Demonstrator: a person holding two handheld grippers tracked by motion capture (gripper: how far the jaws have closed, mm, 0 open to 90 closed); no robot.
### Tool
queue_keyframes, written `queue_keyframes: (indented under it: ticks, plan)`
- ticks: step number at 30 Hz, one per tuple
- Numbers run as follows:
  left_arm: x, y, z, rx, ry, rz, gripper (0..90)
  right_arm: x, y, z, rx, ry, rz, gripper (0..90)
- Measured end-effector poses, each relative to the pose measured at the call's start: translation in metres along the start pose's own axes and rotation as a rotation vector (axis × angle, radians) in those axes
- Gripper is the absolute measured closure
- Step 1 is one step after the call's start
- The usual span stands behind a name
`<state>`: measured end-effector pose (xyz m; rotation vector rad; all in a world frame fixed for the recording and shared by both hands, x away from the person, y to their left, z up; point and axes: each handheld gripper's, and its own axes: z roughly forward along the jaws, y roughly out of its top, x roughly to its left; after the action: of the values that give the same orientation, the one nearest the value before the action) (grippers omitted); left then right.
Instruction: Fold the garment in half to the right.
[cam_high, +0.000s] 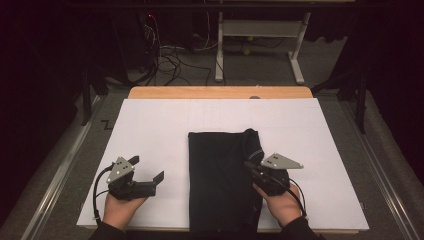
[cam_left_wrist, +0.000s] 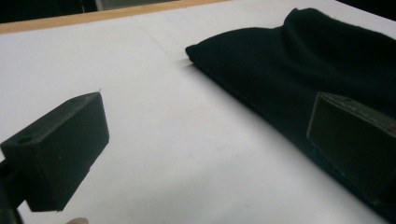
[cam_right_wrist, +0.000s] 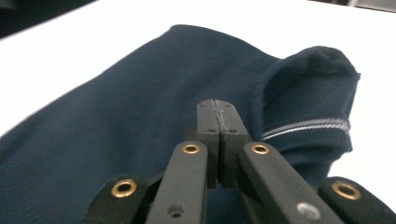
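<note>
- Since the dark folded garment (cam_high: 222, 180) lies mid-table on the white sheet (cam_high: 150, 125), the step looks like folding; the right gripper (cam_right_wrist: 218, 122), jaws pressed together at its striped collar (cam_right_wrist: 306, 126), may pinch cloth, though I cannot tell.
- The left gripper (cam_high: 147, 170) gapes wide beside the garment's edge; it should close on that edge before lifting.
- No readable writing.

The dark blue shirt (cam_right_wrist: 140, 116) is soft, matt cloth. The surface (cam_high: 150, 125) is smooth white with a wood edge. The right gripper (cam_right_wrist: 219, 116) is matt black plastic with shiny brass rivets.
</note>
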<state>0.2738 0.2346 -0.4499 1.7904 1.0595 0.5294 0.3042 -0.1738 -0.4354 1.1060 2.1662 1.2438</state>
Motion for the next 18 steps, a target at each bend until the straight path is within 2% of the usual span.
queue_keyframes:
  ticks: [5,11,13,15,16,18]
  plan:
    - [0.008,-0.007,0.0,0.013,-0.012,-0.005,0.0,-0.013,-0.006,0.016,0.066,-0.071,0.013,89.9]
    - [0.014,-0.014,0.002,0.026,-0.022,-0.022,0.0,-0.039,-0.031,0.014,0.109,-0.133,0.064,89.7]
    - [0.014,-0.014,0.003,0.027,-0.023,-0.024,0.0,-0.046,-0.039,0.01,0.108,-0.141,0.082,89.2]
    - [0.015,-0.016,0.004,0.029,-0.03,-0.029,0.0,-0.053,-0.045,0.0,0.076,-0.133,0.112,88.3]
    - [0.015,-0.016,0.004,0.031,-0.032,-0.03,0.0,-0.056,-0.046,-0.005,0.063,-0.142,0.1,88.3]
    - [0.016,-0.018,0.005,0.032,-0.034,-0.027,0.0,-0.061,-0.05,-0.015,0.036,-0.138,0.112,86.4]
